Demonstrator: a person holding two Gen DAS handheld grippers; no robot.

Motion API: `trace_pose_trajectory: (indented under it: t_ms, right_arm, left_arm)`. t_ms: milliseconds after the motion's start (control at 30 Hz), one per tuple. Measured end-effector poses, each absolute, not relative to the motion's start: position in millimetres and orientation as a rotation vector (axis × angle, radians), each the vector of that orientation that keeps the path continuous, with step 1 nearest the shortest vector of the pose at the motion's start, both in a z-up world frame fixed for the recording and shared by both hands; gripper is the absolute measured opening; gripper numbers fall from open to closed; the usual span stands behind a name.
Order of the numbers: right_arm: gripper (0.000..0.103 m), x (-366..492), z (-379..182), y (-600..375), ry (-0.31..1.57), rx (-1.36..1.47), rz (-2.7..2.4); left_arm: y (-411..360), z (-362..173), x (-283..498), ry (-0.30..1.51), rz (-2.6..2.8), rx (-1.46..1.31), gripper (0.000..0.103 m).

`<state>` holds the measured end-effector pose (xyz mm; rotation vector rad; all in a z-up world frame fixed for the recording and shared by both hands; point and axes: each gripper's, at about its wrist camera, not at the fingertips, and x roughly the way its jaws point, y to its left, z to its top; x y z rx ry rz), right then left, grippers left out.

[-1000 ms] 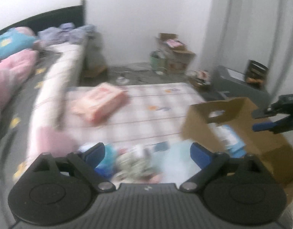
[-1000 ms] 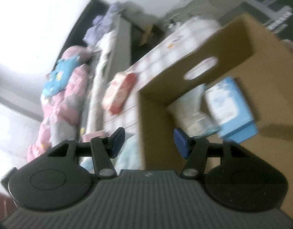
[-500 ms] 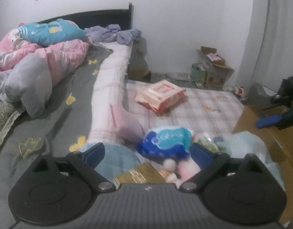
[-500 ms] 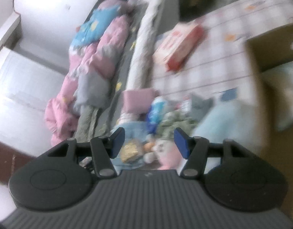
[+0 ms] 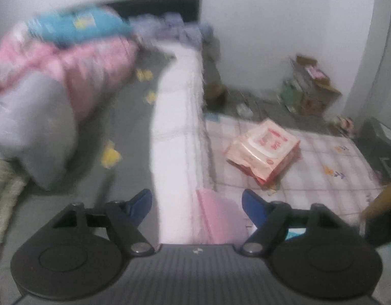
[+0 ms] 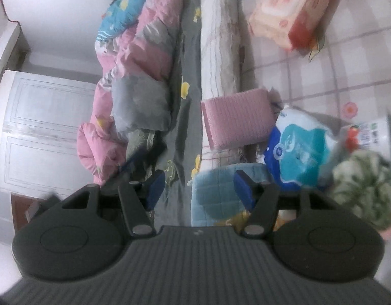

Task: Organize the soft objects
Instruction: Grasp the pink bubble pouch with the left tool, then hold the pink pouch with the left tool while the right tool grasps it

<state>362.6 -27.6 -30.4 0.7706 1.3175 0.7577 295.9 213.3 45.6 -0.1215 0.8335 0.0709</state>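
Both hands have swung away from the box, back to the pile by the bed. The left gripper [image 5: 196,204] has just been closing a bit but holds nothing; the pink pad [image 5: 218,213] sits under it. The right gripper [image 6: 199,186], open and empty, hangs over the blue cloth [image 6: 215,193]. I think another pick comes next.

Black ribbed hand-held gripper [image 5: 196,203] bodies, round hubs, silver screws, blue fingertips [image 6: 242,186]

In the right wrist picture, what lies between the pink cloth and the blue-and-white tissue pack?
Nothing: in the right wrist view the pink cloth and the tissue pack lie side by side, seemingly touching.
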Motion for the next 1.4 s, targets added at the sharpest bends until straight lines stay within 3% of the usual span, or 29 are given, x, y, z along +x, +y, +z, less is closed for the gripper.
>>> trace_pose_trajectory:
  t_ms: [167, 333, 400, 633, 900, 1233, 1400]
  right_arm:
    - [0.060, 367, -51, -16, 1.363, 0.743, 0.735]
    - [0.060, 369, -56, -21, 1.369, 0.730, 0.723]
    - [0.060, 369, -54, -24, 1.363, 0.722, 0.721]
    - [0.060, 364, -46, -37, 1.330, 0.720, 0.724]
    - [0.060, 332, -38, -39, 1.309, 0.747, 0.771]
    - [0.059, 274, -67, -27, 1.362, 0.771, 0.788]
    - [0.057, 254, -73, -21, 1.371, 0.735, 0.773]
  left_arm:
    - [221, 12, 363, 1.035, 0.002, -0.166, 0.076]
    - [210, -20, 386, 1.175, -0.024, -0.191, 0.051]
    - [206, -24, 385, 1.174, -0.008, -0.172, 0.034]
    - [217, 10, 356, 1.063, 0.009, -0.266, 0.030]
    - [230, 63, 259, 0.849, 0.026, -0.411, 0.030]
    - [233, 11, 149, 0.733, 0.070, -0.736, 0.031]
    - [228, -2, 129, 0.745, 0.091, -0.727, 0.033]
